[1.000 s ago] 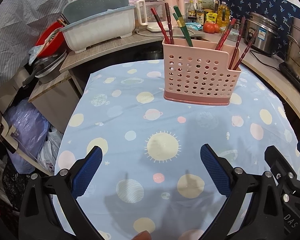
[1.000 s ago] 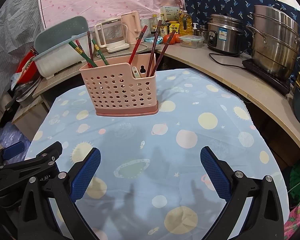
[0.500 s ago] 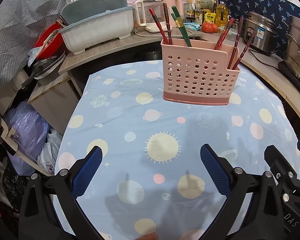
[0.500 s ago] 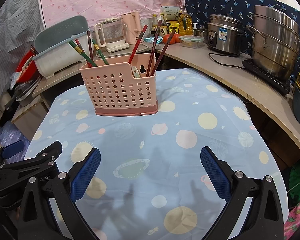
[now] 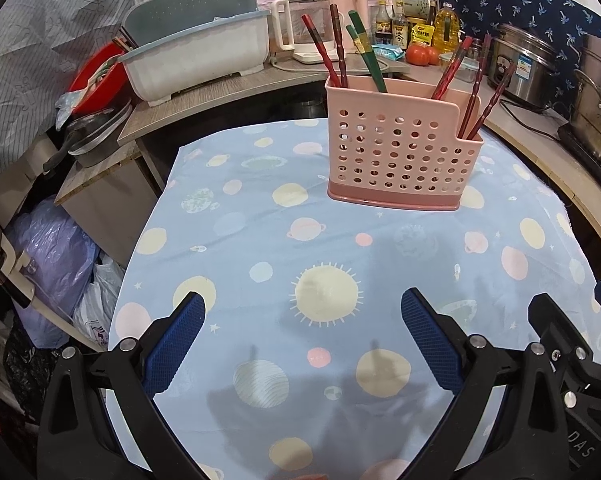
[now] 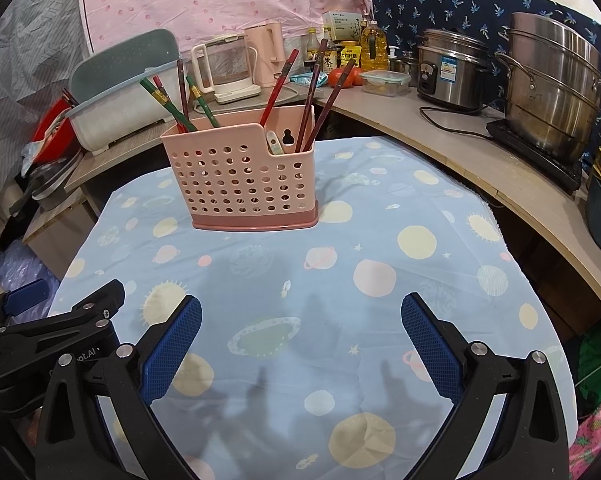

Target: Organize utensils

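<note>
Apparently sorted: the utensils stand in the caddy [image 5: 404,152], both grippers empty

The caddy sits upright at the far middle of the cloth [image 5: 340,248], well apart from both grippers; green chopsticks [image 6: 168,106] and two red ones lean in the tall left compartment, three more red ones [image 6: 312,96] and a spoon [image 6: 274,142] in the low right one, seemingly grouped by kind; no loose utensil shows on the cloth; the left gripper [image 5: 300,344] and right gripper [image 6: 300,344] hover low over the near edge, side by side, jaws wide, touching nothing
</note>
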`<state>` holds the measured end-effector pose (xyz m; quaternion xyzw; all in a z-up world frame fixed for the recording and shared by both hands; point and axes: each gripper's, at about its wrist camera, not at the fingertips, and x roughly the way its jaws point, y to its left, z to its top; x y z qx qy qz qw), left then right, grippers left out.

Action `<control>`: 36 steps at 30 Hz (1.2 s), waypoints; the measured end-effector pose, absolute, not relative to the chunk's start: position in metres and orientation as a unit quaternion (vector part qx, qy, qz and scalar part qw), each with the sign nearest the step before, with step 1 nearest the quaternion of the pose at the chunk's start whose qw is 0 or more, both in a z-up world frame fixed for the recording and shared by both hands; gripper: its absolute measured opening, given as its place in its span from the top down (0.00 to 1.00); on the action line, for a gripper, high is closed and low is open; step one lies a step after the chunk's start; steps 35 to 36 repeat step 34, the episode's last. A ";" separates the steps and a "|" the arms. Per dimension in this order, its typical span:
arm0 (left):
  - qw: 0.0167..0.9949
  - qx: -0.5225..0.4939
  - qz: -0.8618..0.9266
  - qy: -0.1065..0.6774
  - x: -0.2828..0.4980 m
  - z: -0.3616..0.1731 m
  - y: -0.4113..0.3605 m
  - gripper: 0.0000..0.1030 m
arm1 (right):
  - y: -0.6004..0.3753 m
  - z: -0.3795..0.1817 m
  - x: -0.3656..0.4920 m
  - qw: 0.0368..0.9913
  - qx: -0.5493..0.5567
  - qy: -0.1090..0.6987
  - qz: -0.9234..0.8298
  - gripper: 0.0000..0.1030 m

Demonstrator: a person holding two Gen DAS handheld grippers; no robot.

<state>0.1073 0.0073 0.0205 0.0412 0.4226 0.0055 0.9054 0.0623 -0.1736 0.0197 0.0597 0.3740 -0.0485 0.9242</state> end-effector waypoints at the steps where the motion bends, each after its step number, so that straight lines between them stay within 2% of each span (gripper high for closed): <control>1: 0.905 0.042 0.007 0.423 0.107 0.020 0.007 0.09 | -0.174 0.020 0.062 0.924 0.060 0.374 -0.048 0.06; 36: 0.911 0.055 0.014 0.409 0.104 0.024 0.005 0.09 | -0.174 0.020 0.060 0.924 0.060 0.374 -0.049 0.06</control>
